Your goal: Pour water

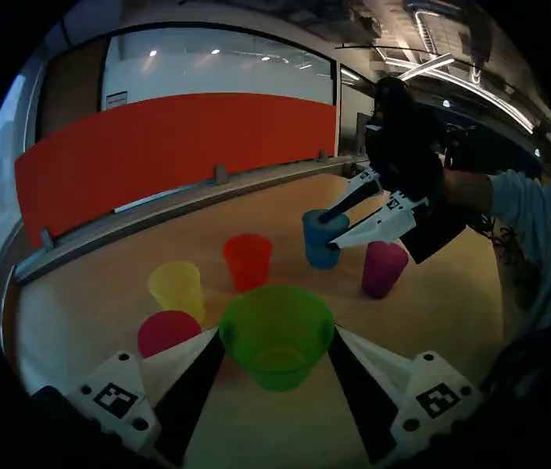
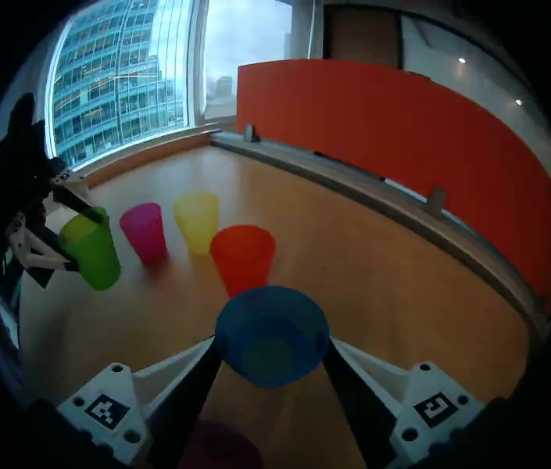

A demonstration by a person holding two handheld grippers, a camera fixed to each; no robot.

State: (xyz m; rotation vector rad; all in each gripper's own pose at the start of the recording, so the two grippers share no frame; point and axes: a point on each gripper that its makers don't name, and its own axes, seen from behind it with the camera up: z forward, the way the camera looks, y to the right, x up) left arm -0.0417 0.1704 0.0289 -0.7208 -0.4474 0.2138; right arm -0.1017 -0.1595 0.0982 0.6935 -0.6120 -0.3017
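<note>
My left gripper (image 1: 275, 338) is shut on a translucent green cup (image 1: 277, 348), held upright between its two fingers over the wooden table (image 1: 431, 313). In the left gripper view, farther right, the right gripper (image 1: 327, 231) grips a blue cup (image 1: 319, 248), with a hand and sleeve behind it. In the right gripper view, my right gripper (image 2: 271, 341) is shut on the same blue cup (image 2: 271, 336), upright. At the far left there, the left gripper (image 2: 84, 241) holds the green cup (image 2: 94, 250). I cannot tell whether either cup holds water.
Standing on the table are an orange cup (image 1: 248, 260), a yellow cup (image 1: 177, 288), a pink cup (image 1: 167, 332) and a purple cup (image 1: 382, 268). An orange partition (image 1: 173, 148) runs along the table's far edge. Windows (image 2: 119, 78) line another side.
</note>
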